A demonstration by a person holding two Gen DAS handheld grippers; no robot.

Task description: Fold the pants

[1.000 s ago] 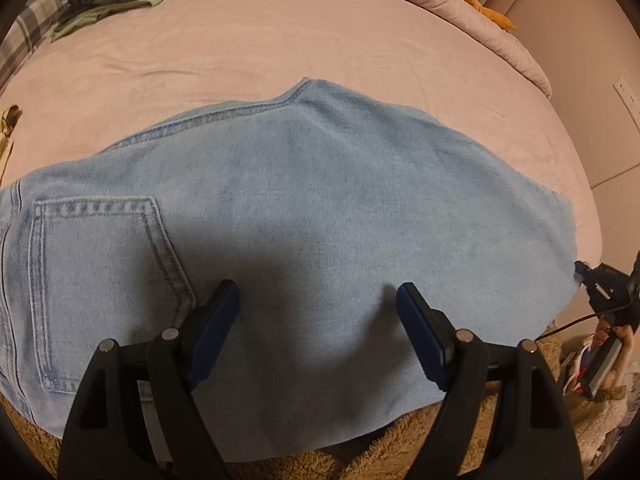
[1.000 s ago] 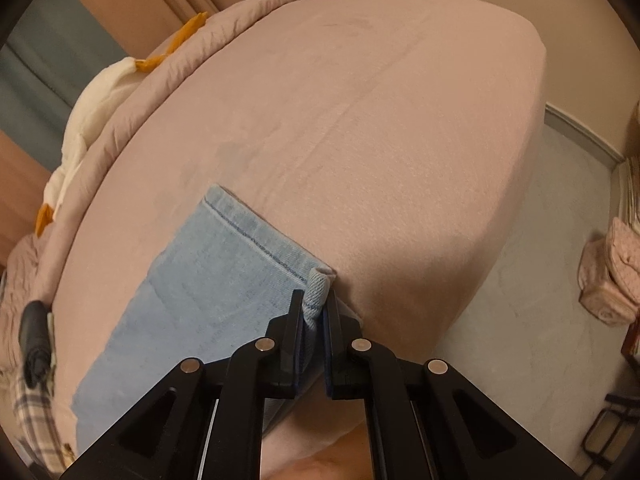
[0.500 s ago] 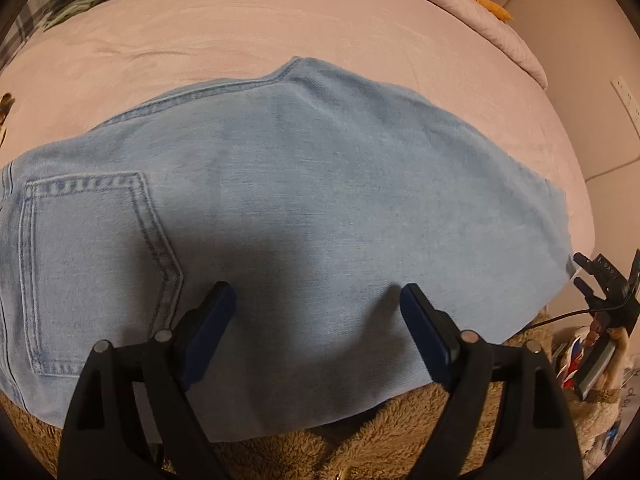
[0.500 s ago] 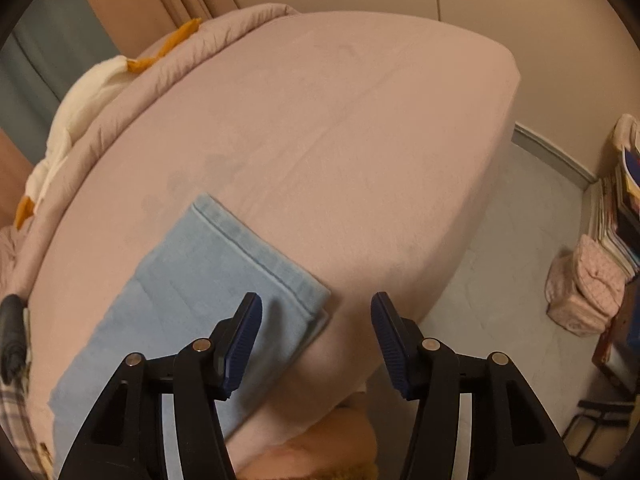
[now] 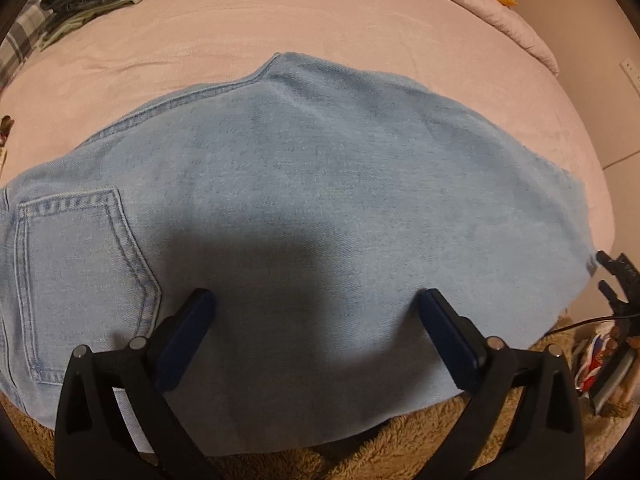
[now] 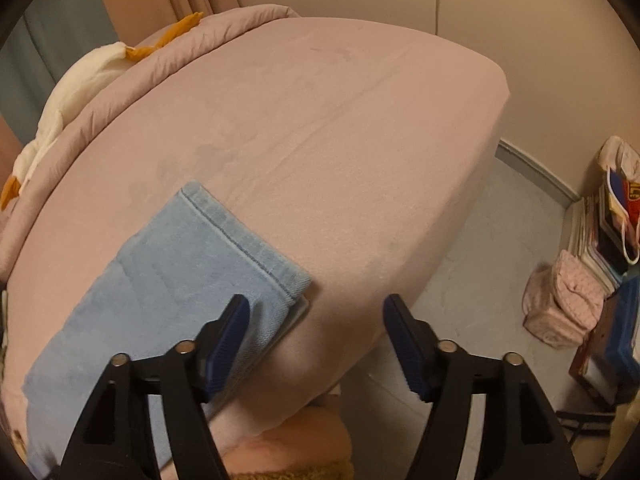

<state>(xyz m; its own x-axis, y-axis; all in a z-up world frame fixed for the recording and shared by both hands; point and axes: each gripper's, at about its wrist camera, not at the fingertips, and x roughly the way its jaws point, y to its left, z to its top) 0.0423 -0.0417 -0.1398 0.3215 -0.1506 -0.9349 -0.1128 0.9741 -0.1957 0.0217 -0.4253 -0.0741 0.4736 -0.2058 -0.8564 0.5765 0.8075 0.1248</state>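
denim pants (image 5: 320, 200) beneath spread fingers (image 5: 188, 336)

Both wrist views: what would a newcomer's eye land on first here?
The light blue jeans fill the left wrist view, lying flat on the pink bed with a back pocket at the left. The left gripper hangs open above them. In the right wrist view, the right gripper stands open by the hem near the bed's edge.

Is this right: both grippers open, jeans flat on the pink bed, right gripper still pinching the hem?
Not quite. The right gripper is open and holds nothing; the hem of the jeans lies flat on the bed, per the right wrist view. The rest stands.
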